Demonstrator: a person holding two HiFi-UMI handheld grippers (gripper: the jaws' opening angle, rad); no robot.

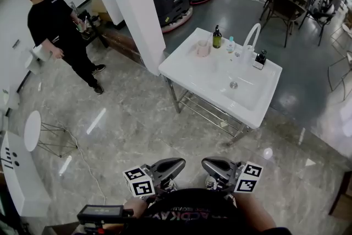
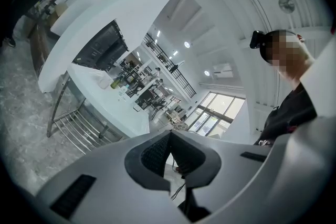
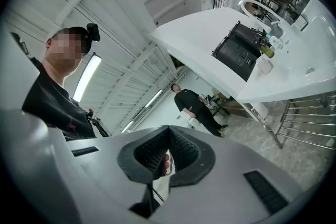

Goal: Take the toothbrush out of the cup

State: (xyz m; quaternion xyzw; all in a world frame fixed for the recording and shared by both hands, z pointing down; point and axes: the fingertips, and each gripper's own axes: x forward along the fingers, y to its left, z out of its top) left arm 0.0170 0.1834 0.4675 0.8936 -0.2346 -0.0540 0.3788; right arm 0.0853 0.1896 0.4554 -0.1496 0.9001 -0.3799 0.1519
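Head view first: both hand-held grippers sit low at the bottom edge, close to the wearer's body, left hand-held gripper and right hand-held gripper just beside each other. The white sink surface is well apart from them, across a stretch of marble floor. The pink cup stands upright at the surface's back edge, just beside a dark bottle, with the white faucet further right. The toothbrush is too small to make out from here (so can't say how it sits in the cup). A person in black stands off to the left, past a white pillar.

Left gripper view: jaws together at the tips, nothing between them. The sink surface shows tilted, far off on the left.

Right gripper view: same deal, jaws closed tip to tip and empty. The sink surface with cup and bottle is at the far upper right, and the person in black stands beyond the jaws.
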